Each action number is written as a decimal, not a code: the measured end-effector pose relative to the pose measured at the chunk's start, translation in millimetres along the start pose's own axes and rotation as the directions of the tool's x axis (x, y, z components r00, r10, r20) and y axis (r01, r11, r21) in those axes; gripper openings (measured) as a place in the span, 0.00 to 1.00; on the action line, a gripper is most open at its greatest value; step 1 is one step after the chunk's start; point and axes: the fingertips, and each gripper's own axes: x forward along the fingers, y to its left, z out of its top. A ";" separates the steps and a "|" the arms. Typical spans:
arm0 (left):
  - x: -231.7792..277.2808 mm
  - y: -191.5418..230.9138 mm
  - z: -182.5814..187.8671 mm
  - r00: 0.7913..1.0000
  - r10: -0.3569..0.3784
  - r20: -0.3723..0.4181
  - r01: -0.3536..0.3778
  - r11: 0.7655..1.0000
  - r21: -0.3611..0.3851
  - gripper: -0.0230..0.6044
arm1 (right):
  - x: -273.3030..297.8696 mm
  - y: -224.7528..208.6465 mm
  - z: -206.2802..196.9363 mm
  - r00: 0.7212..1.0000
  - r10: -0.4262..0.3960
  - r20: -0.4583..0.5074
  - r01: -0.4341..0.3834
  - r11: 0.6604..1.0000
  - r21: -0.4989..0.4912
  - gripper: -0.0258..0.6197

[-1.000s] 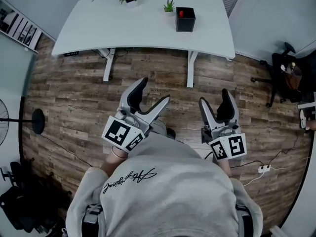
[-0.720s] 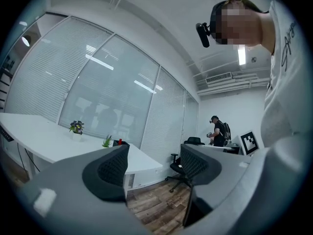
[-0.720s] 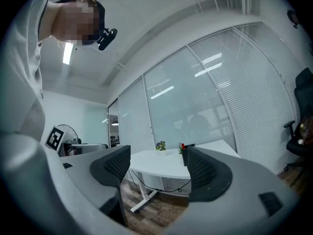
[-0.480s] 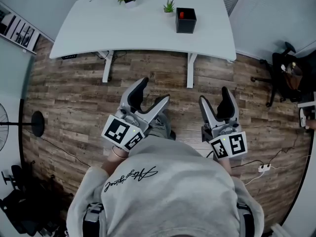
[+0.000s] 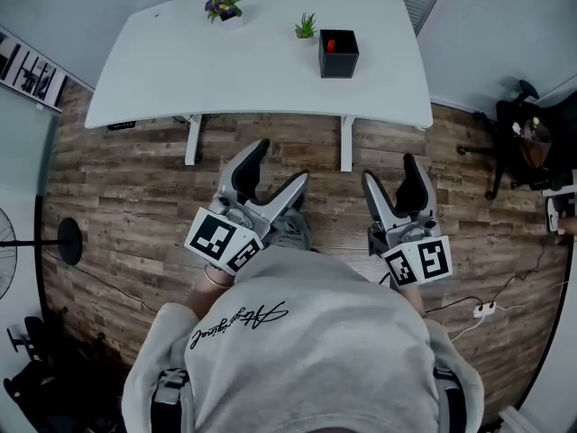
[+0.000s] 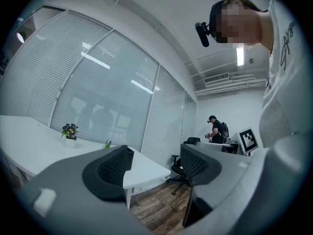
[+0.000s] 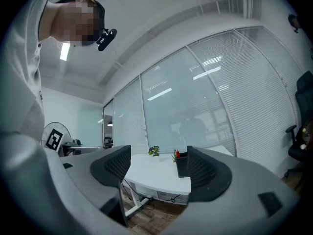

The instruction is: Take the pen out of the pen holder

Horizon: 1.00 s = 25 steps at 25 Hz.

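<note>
Task not started yet: the pen (image 5: 331,45) sits in the black pen holder (image 5: 338,53), only its red top showing, on the far right part of the white counter (image 5: 252,70). Both tools are well short of it, held out over the wood floor (image 5: 135,188) on the near side of the counter. Left gripper (image 5: 280,164): jaws spread, nothing between them. Right gripper (image 5: 389,171): same, jaws apart and empty; its own view lines up roughly on the pen holder (image 7: 182,166) across the gap. Left to do, by my read: close the distance, reach over the counter, grab the pen, lift it clear. Versus a second ago: counter and pen holder sit lower in the head view, so the person looks to be walking in; gripper pose and jaw opening unchanged.
</note>
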 end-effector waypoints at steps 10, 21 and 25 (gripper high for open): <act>45.6 40.4 -0.5 1.000 -0.026 -0.017 0.026 1.000 -0.008 0.56 | 51.7 -27.7 -6.2 1.000 -0.013 -0.019 0.013 1.000 0.007 0.57; 90.1 80.8 12.0 0.999 -0.047 -0.019 0.047 0.999 0.006 0.56 | 106.4 -53.1 2.8 1.000 -0.026 -0.004 0.026 1.000 -0.004 0.57; 100.4 94.8 15.1 0.998 -0.054 -0.019 0.054 0.999 0.000 0.56 | 121.2 -56.6 2.3 0.999 -0.032 -0.012 0.032 0.999 -0.001 0.57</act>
